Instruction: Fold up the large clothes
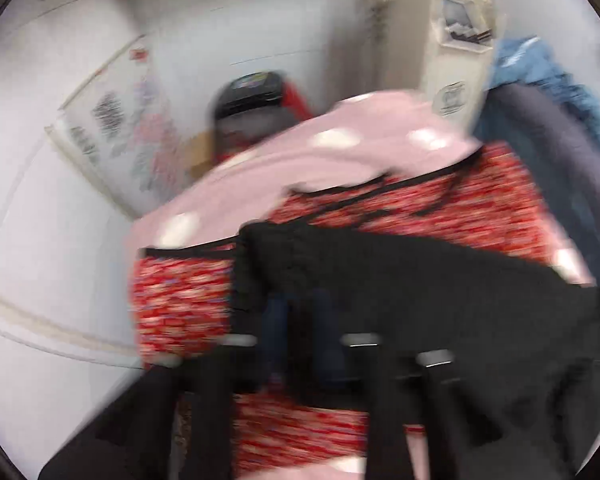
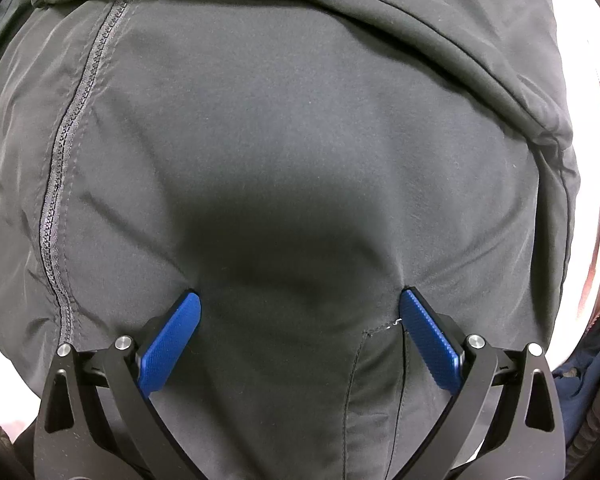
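A large black jacket (image 2: pixel 300 140) with a zipper (image 2: pixel 66 184) down its left side fills the right wrist view. My right gripper (image 2: pixel 300 304) is open, and its blue pads (image 2: pixel 168 344) press down into the fabric with a bulge of cloth between them. In the blurred left wrist view, my left gripper (image 1: pixel 300 320) is shut on a fold of the black jacket (image 1: pixel 420 288) and holds it above a red patterned garment (image 1: pixel 180 304) on a pink spotted cloth (image 1: pixel 300 160).
The left wrist view shows a white floor (image 1: pixel 40 200), a clear bag with print (image 1: pixel 128 136), a black and red device (image 1: pixel 256 96), a white stand (image 1: pixel 444 60) and blue clothes (image 1: pixel 540 72) at the right.
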A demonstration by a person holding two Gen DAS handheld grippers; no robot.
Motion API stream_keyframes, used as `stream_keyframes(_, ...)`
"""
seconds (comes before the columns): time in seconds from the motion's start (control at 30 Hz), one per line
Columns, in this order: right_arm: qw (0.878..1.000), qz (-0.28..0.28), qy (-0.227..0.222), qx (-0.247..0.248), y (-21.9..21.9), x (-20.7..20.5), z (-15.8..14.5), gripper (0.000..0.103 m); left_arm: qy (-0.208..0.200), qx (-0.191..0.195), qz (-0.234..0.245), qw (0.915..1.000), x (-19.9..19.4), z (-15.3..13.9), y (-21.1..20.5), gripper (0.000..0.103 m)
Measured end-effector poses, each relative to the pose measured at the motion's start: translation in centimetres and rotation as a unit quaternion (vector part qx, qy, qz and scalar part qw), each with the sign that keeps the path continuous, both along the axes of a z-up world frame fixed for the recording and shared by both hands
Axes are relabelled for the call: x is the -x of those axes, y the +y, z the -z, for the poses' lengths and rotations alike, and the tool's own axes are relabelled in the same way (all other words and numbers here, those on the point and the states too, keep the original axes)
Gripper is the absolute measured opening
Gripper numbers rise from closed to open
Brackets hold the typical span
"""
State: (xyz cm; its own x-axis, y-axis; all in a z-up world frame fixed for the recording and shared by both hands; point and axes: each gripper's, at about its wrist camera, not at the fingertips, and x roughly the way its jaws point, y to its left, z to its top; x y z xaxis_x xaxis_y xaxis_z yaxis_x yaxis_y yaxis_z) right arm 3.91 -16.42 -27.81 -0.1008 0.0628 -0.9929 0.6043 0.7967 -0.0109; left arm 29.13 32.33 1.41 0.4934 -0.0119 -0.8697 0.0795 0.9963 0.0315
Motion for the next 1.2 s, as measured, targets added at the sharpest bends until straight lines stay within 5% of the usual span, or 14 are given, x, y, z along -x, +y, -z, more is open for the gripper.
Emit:
stream_keyframes(0.17, 1.000, 0.000, -0.004, 0.001, 0.1, 0.4, -0.1, 0.098, -0.008, 0.055, 0.082, 0.9951, 2.4, -3.3, -8.0, 0.007)
stream_keyframes(0.3, 1.000, -0.001, -0.004, -0.002, 0.1, 0.7, -0.4, 0.098, -0.004, 0.094, 0.176, 0.9799, 5.9, -4.8, -17.0, 0.006)
stream_keyframes(0.43, 1.000, 0.017, -0.009, 0.007, -0.2, 1.3, -1.4, 0.098, 0.004, 0.103, 0.278, 0.9551, 11.1, -5.1, -26.6, 0.006)
stream_keyframes(0.57, 0.998, 0.047, -0.034, 0.017, -1.4, 2.7, -3.1, 0.098, 0.019, 0.112, 0.375, 0.9200, 18.1, -4.0, -35.5, 0.006)
stream_keyframes(0.77, 0.993, 0.104, -0.051, 0.027, -3.7, 5.9, -4.9, 0.098, 0.114, 0.119, 0.432, 0.8865, 26.7, 2.6, -44.0, 0.006)
stream_keyframes(0.83, 0.991, 0.121, -0.048, 0.027, -4.2, 7.1, -4.9, 0.098, 0.148, 0.119, 0.449, 0.8733, 29.2, 5.1, -45.7, 0.019)
stream_keyframes(0.9, 0.990, 0.132, -0.044, 0.025, -4.6, 8.3, -4.8, 0.098, 0.178, 0.112, 0.465, 0.8601, 31.2, 7.8, -46.5, 0.050)
stream_keyframes(0.93, 0.989, 0.136, -0.042, 0.026, -4.7, 8.7, -4.7, 0.098, 0.190, 0.111, 0.468, 0.8555, 31.7, 8.8, -46.6, 0.073)
stream_keyframes(0.97, 0.989, 0.142, -0.039, 0.026, -4.8, 9.2, -4.7, 0.098, 0.201, 0.108, 0.469, 0.8534, 32.4, 9.7, -46.7, 0.082)
stream_keyframes(1.2, 0.985, 0.167, -0.047, 0.021, -5.8, 9.8, -4.8, 0.098, 0.186, 0.097, 0.467, 0.8589, 32.8, 10.1, -43.9, 0.090)
